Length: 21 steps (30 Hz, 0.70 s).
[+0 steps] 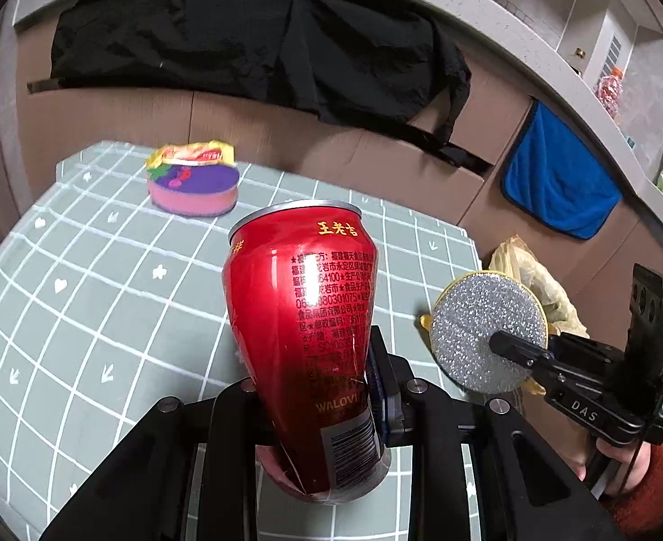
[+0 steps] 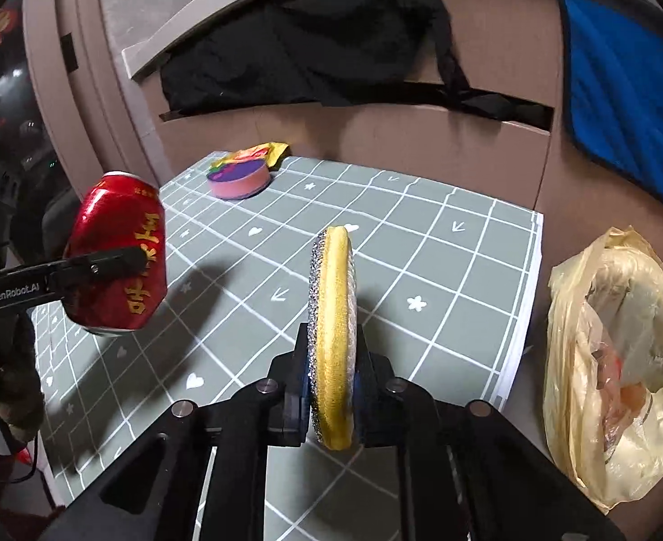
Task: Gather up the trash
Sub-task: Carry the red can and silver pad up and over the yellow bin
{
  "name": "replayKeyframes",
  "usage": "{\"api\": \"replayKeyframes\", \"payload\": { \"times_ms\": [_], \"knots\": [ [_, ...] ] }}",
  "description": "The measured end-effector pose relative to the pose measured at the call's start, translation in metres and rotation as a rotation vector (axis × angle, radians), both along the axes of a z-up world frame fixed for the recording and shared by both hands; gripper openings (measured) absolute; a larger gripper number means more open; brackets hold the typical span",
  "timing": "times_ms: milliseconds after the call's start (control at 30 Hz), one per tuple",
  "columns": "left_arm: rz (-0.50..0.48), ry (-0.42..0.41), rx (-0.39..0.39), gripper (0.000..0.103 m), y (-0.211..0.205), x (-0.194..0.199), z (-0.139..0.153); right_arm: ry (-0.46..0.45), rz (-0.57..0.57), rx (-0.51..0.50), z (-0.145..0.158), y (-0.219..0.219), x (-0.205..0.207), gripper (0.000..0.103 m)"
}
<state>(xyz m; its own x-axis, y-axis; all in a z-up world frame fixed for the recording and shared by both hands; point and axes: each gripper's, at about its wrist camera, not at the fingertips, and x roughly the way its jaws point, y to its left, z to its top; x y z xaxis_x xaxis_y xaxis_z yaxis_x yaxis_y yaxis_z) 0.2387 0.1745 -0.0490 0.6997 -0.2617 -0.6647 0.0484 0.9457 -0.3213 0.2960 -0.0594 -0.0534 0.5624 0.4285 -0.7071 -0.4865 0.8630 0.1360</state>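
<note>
Two grippers aloft, left gripper (image 1: 318,387) jaws pinching red can (image 1: 304,315), right gripper (image 2: 333,387) jaws pinching round scouring pad (image 2: 333,329)

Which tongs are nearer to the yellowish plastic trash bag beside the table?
Right. The right tongs, gripping a round yellow-and-silver glitter scouring pad, are beside the yellowish plastic trash bag. The left tongs, holding a dented red drink can, are across the table, farther away.

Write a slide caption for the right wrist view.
Right gripper clamps a round scouring pad on edge over the checked mat, yellow trash bag alongside.
</note>
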Motion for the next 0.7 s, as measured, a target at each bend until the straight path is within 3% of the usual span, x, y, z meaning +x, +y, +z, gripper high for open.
{"api": "replayKeyframes", "payload": {
  "times_ms": [167, 433, 700],
  "knots": [
    [-0.014, -0.101, 0.065, 0.027, -0.021, 0.01, 0.041, -0.071, -0.005, 0.042, 0.03, -0.012, 0.006, 0.013],
    [-0.033, -0.326, 0.162, 0.027, -0.082, 0.023, 0.125, -0.284, -0.018, 0.096, 0.115, -0.053, 0.008, 0.013],
    [-0.121, -0.409, 0.183, 0.027, -0.153, 0.036, 0.153, -0.388, -0.1, 0.074, 0.152, -0.111, 0.005, 0.013]
  ]
}}
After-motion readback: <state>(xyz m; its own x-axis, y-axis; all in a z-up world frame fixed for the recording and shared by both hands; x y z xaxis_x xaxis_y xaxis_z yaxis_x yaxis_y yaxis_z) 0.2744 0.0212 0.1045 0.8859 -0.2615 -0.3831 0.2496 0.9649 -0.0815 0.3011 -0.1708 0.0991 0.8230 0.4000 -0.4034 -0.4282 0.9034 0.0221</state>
